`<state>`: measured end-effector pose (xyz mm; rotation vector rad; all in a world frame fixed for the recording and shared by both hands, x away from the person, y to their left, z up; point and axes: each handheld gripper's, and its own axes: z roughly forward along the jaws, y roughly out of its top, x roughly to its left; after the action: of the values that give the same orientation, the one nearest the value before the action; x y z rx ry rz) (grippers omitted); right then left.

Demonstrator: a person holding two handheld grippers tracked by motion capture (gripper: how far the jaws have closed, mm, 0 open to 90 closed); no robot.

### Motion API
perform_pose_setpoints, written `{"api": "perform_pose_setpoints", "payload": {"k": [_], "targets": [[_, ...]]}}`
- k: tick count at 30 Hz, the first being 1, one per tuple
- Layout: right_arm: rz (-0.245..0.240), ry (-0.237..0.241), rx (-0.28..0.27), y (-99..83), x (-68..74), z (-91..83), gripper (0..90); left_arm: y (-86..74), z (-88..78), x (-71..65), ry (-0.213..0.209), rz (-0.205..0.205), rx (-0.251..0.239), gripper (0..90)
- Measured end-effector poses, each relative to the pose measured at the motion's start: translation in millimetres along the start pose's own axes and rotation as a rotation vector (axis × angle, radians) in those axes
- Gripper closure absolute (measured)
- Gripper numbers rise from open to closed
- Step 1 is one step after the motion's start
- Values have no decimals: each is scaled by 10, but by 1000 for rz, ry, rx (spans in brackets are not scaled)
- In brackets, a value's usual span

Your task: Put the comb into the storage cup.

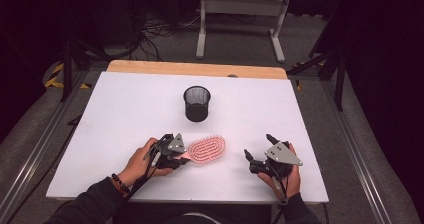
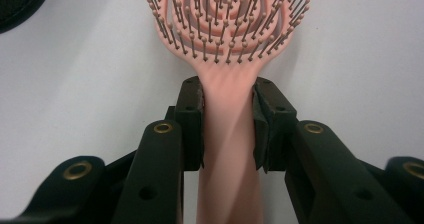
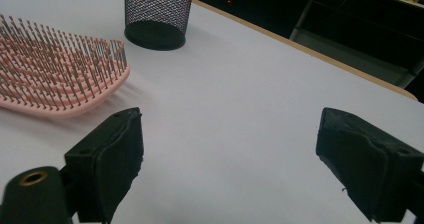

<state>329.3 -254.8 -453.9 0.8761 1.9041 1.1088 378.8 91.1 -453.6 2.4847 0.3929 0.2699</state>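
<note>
We see our left hand-held gripper (image 2: 227, 129) lying low over the white desk (image 1: 115, 134), pinching the pink plastic bristle hairbrush (image 2: 227, 44) by its handle; our right hand-held gripper (image 3: 230, 169) rests nearby, jaws spread.

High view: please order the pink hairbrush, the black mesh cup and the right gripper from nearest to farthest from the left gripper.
1. pink hairbrush: its handle is clamped in the left gripper, head pointing right.
2. right gripper: open, farther right near the table's front edge.
3. black mesh cup: upright, toward the middle of the table, beyond the brush.
The last two are nearly equal.
</note>
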Motion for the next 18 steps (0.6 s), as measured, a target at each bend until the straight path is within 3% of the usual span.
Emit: {"api": "perform_pose_setpoints", "payload": {"k": [11, 15, 18], "targets": [[-3, 9, -7, 3, 15, 0, 122, -64, -92, 28, 61, 0, -74, 695], [-4, 7, -13, 7, 15, -9, 123, -89, -124, 42, 70, 2, -131, 695], [0, 8, -14, 7, 14, -8, 120, -97, -175, 38, 105, 13, -185, 695]]}}
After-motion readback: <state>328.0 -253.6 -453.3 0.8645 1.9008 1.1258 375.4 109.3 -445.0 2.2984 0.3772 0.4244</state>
